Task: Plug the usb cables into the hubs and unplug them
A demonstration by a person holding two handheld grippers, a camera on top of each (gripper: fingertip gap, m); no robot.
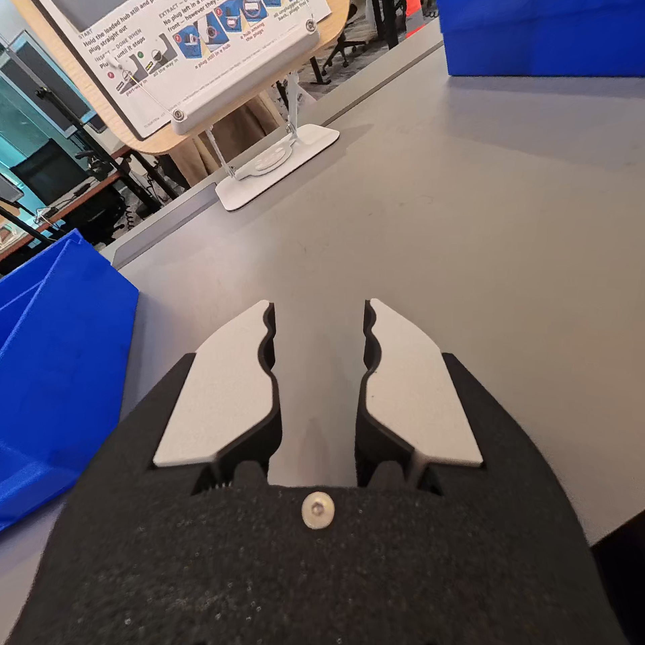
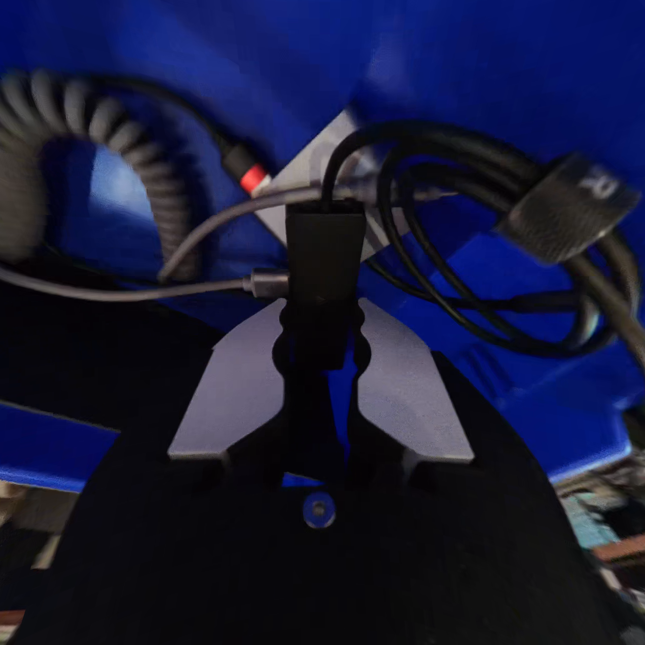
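**Right gripper held a black USB hub over a blue bin; left gripper empty above the table**

In the left wrist view, the left gripper [image 1: 318,307] sat in the lower centre of the frame, its two white-topped fingers spread apart with nothing between them. Bare grey table [image 1: 453,244] showed through the gap. A blue bin [image 1: 62,349] stood at the left edge of the frame, just beside the gripper. A second blue bin [image 1: 541,38] filled the upper right corner, well apart from it. In the upper left, a printed instruction sheet [image 1: 195,59] leaned on a white stand [image 1: 279,164] whose flat foot rested on the table.

In the right wrist view, which was blurred, the right gripper [image 2: 323,310] was closed on the near end of a slim black USB hub [image 2: 324,251] at the centre of the frame. The hub pointed away from the camera over the blue bin's interior [image 2: 314,52]. A grey cable plug [image 2: 268,281] was seated in the hub's left side, its cord trailing to the left edge. A thin black cable [image 2: 335,164] rose from the hub's far end and curved right. Behind the hub lay a silver hub [image 2: 300,167] with a red-collared plug [image 2: 253,179] at its left end, joined to a coiled black cable [image 2: 104,122] in the upper left. A bundled black cable with a wrap strap [image 2: 569,209] lay at the right.
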